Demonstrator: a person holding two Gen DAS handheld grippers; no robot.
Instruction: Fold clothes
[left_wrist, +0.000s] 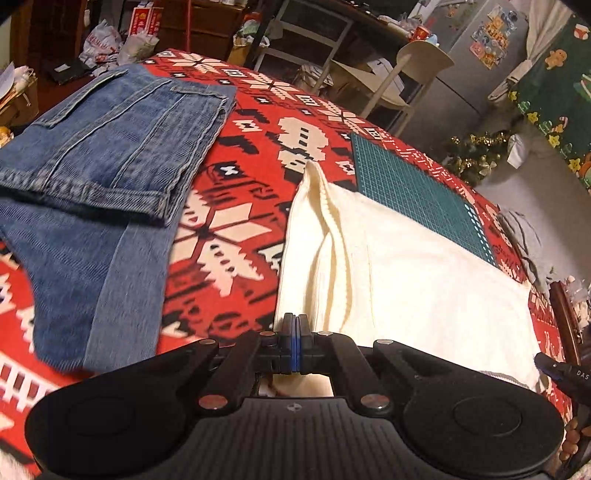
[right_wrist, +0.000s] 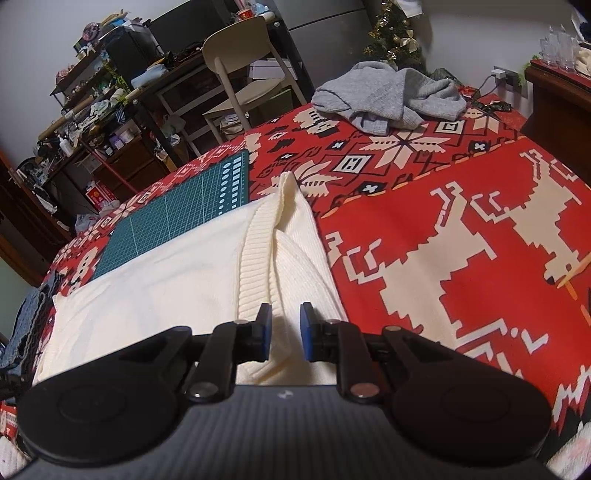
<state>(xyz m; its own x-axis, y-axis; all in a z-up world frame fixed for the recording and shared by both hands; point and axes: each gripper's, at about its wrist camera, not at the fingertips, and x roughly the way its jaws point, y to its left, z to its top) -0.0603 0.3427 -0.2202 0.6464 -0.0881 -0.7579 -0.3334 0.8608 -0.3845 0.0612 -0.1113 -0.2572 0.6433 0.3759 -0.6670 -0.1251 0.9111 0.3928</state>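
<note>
A cream knit sweater lies spread on the red patterned table cover; it also shows in the right wrist view. My left gripper is shut at the sweater's near left edge, by its folded sleeve; whether cloth is pinched between the pads is hidden. My right gripper is open just above the sweater's near right edge, its jaws on either side of a ribbed fold. Folded blue jeans lie on the left of the table.
A green cutting mat lies under the sweater's far edge, also in the right wrist view. A crumpled grey garment sits at the far end. A beige chair and cluttered shelves stand beyond the table.
</note>
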